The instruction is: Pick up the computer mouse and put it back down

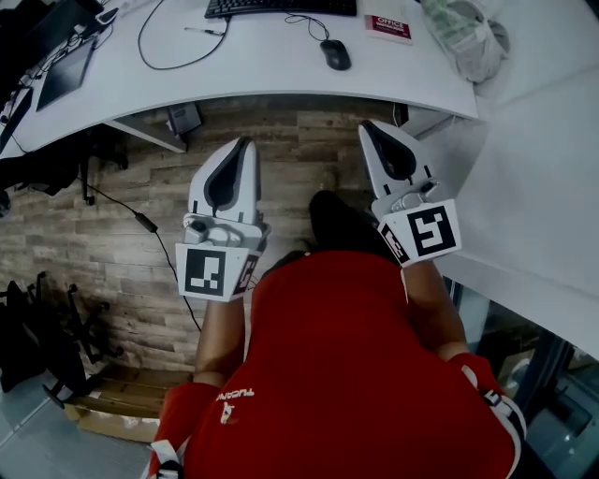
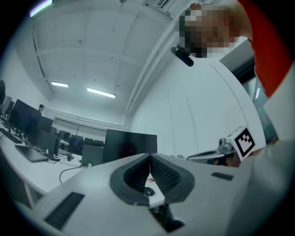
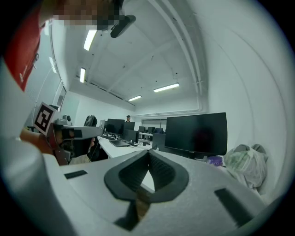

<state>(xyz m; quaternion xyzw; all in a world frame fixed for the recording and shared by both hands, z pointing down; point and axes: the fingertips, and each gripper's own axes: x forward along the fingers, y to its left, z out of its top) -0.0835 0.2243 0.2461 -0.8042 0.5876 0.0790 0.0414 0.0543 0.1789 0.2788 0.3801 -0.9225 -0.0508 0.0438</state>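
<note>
One white curved bench (image 1: 262,70). Two tongs short of its front edge, left tongs (image 1: 245,142) and right tongs (image 1: 367,127), both closed on nothing. One black keyboard (image 1: 281,7) toward the far edge, one crumpled pale plastic bag (image 1: 465,37) at the right end, one red-and-white booklet (image 1: 387,26). One black computer mouse (image 1: 335,54) lies near the front edge.

left gripper (image 1: 242,148), white shell with dark grey ribbed pads: jaws together at the tips, nothing between them, pointing forward about level. right gripper (image 1: 369,131), same build: jaws together, empty, level. Both are held side by side in front of the torso, well apart, with the marker cubes (image 1: 217,271) nearest the body. left forearm (image 1: 217,348) and right forearm (image 1: 432,304) are bare.
</note>
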